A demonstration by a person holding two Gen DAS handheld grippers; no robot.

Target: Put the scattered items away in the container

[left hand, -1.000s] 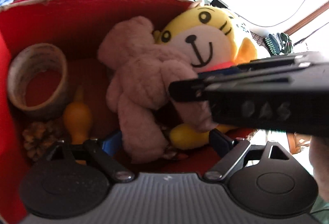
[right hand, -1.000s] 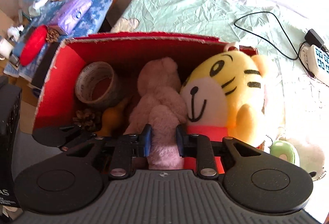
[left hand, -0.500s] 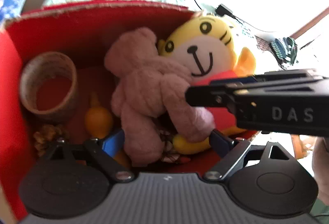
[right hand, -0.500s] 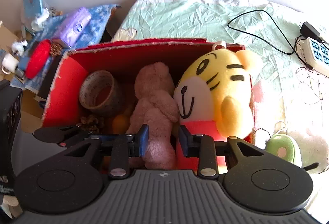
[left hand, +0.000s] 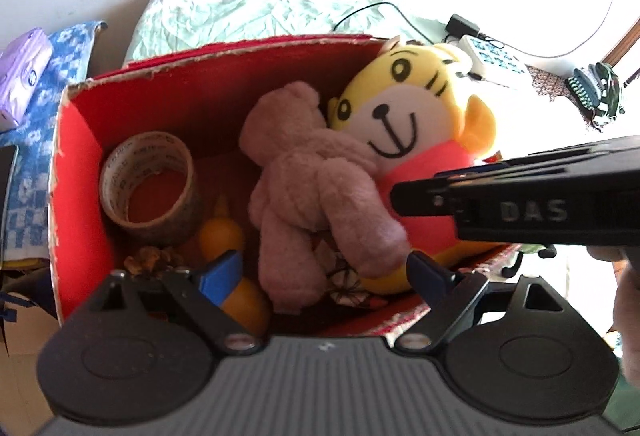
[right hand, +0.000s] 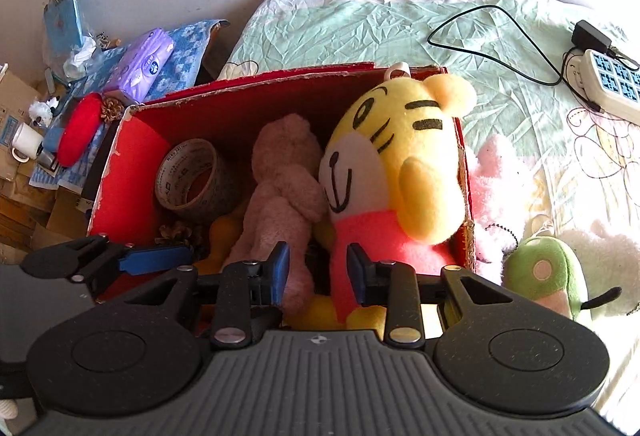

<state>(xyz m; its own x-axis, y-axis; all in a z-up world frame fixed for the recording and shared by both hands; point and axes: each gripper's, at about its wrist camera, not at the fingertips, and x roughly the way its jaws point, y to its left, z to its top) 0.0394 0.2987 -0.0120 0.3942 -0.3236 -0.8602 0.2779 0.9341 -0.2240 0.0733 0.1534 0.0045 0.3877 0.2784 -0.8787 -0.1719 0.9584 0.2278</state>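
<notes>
The pink teddy bear [right hand: 284,204] is lying inside the red cardboard box [right hand: 132,172], pressing against the yellow tiger plush [right hand: 400,172] crowding the right wall. The tape roll [right hand: 192,176] is filling the left corner. The right gripper [right hand: 318,272] is hovering spread apart over the near rim; the left gripper [left hand: 320,272] is gaping wide, holding nothing.

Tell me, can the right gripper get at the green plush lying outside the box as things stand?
Probably yes. The right gripper is open and holds nothing, and the green plush lies on the bedsheet just right of the red box, with nothing on top of it. Only the pink plush lies close beside it.
</notes>
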